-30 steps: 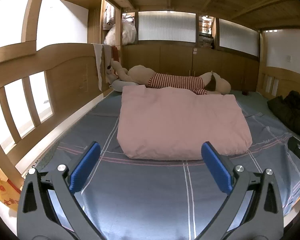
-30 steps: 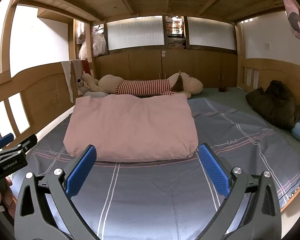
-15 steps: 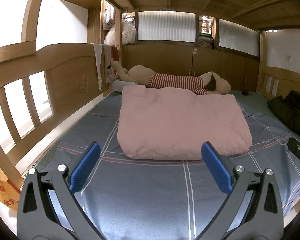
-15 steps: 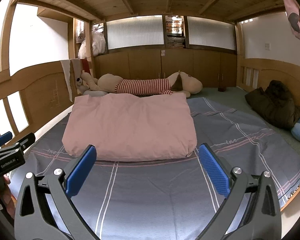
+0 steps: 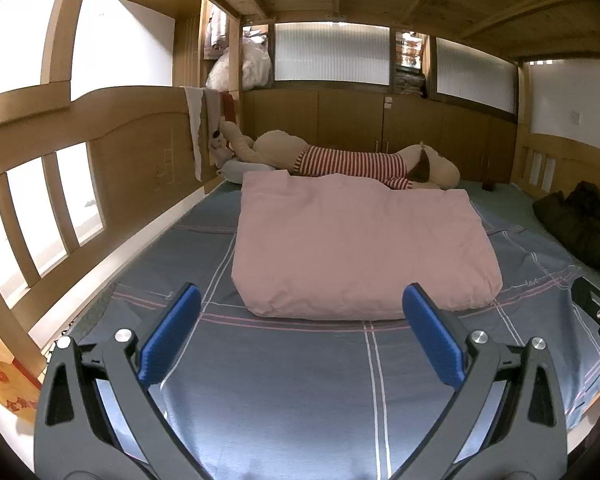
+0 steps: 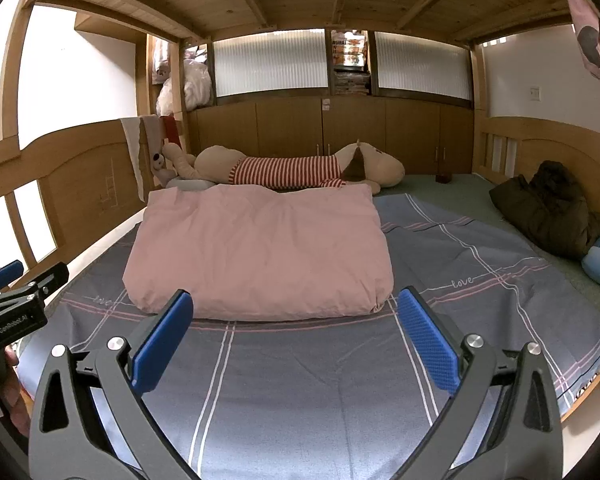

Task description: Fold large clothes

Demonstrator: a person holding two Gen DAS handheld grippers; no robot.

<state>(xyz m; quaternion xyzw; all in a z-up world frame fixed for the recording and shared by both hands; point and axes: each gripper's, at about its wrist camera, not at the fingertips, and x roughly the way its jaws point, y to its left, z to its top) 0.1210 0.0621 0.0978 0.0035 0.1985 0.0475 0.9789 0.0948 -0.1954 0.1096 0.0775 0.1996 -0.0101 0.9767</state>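
**Pink quilt straight ahead, both tongs empty**

The left tongs gape wide, holding nothing. The pink quilt lies ahead of them on the bed, long axis crosswise, near edge just beyond the tips and well apart from them. The right tongs are equally wide and empty, centred on that edge; neither is clearly nearer. Only the right view shows the whole dark jacket far to the right.

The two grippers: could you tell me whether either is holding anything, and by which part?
Nothing is held: the left gripper and right gripper are both open above the bedsheet.
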